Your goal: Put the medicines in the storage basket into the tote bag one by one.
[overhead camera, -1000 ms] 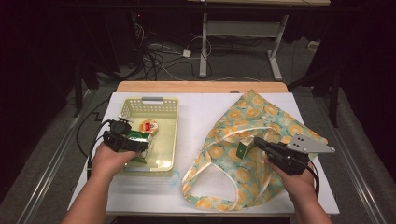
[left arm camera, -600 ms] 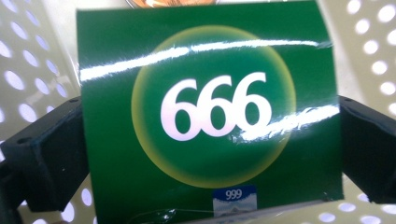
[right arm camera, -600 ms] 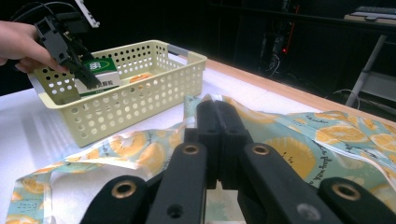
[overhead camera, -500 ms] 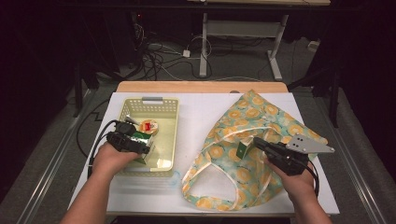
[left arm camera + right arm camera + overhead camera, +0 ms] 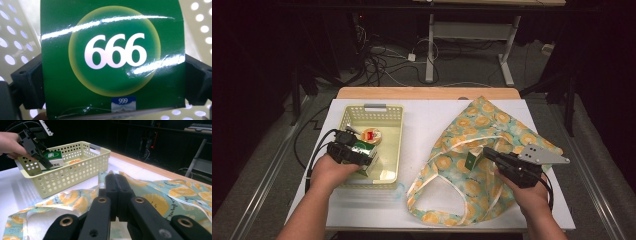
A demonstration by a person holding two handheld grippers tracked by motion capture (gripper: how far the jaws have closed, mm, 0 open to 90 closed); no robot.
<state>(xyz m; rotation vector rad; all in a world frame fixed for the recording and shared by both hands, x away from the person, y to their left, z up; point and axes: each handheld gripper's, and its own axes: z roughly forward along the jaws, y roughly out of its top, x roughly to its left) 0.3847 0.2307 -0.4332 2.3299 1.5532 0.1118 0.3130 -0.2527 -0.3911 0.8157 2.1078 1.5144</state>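
The left gripper pinches a green box marked 666 between its 2 jaws, inside the yellow basket. The right gripper has its jaws pressed together on the edge of the orange-print bag, beside the basket.

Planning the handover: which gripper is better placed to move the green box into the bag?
Left: the left gripper already clamps the green box in the basket; the right gripper is shut on the bag.
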